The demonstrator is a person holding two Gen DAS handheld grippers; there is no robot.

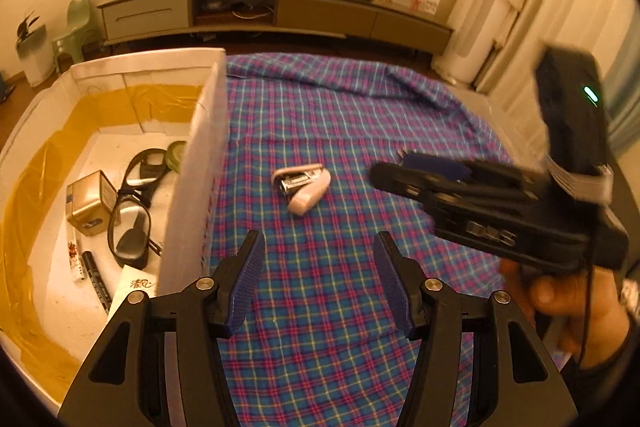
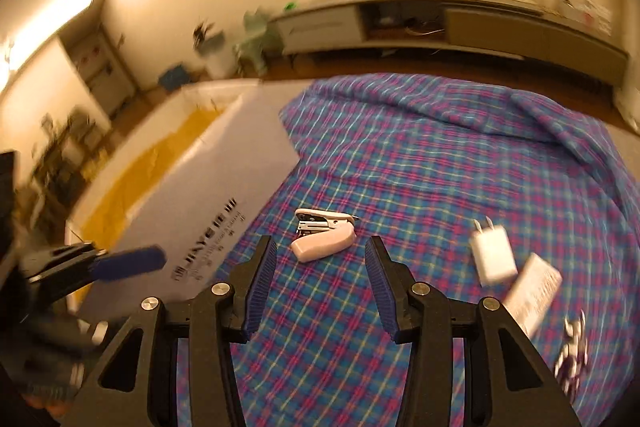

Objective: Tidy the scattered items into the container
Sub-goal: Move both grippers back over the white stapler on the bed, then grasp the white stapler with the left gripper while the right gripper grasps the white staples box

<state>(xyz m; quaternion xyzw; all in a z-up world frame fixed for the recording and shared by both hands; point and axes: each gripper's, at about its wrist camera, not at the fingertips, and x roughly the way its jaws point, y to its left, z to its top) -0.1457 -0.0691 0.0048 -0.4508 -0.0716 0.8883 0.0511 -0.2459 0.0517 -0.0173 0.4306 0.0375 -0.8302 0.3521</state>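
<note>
Pale pink stapler (image 2: 324,235) lying on plaid cloth (image 2: 440,167) just beyond right claw (image 2: 320,285), jaws parted, empty. Left claw (image 1: 318,281) wide, empty. White container (image 2: 224,183): side print blurred, unreadable; inside, glasses (image 1: 136,203), black marker (image 1: 97,285).

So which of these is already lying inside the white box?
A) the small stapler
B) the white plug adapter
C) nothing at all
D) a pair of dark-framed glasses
D: the glasses lie on the floor of the white box, while the stapler and the plug adapter still sit out on the plaid cloth.
</note>
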